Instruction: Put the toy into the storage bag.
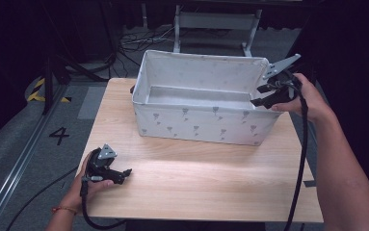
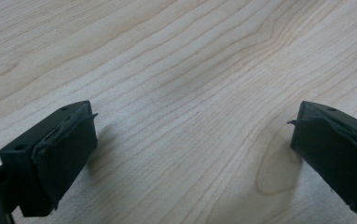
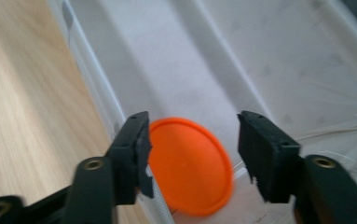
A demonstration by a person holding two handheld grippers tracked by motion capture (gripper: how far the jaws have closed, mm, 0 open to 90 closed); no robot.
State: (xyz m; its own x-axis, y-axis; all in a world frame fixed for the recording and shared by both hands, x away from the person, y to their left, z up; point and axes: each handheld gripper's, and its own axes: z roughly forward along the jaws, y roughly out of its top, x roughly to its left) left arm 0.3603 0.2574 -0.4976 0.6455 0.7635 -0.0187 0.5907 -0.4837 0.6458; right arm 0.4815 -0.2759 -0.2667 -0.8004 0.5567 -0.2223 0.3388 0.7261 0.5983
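Note:
A white fabric box (image 1: 196, 120) with small grey prints stands on the wooden table (image 1: 196, 178), its top open. My right gripper (image 1: 260, 97) hangs over the box's right end, with its jaws apart. In the right gripper view an orange round disc (image 3: 190, 172) shows beyond the right gripper (image 3: 194, 130), inside the box (image 3: 269, 60) close to its wall. Neither pad presses on the disc. My left gripper (image 1: 125, 174) rests in a hand near the table's front left corner. The left gripper (image 2: 192, 140) stands open over bare wood (image 2: 167, 56).
The table's left edge and front edge lie close to the left hand. Dark floor with cables and a metal frame (image 1: 216, 21) lies behind the table. A cable (image 1: 301, 159) trails from the right gripper along the forearm.

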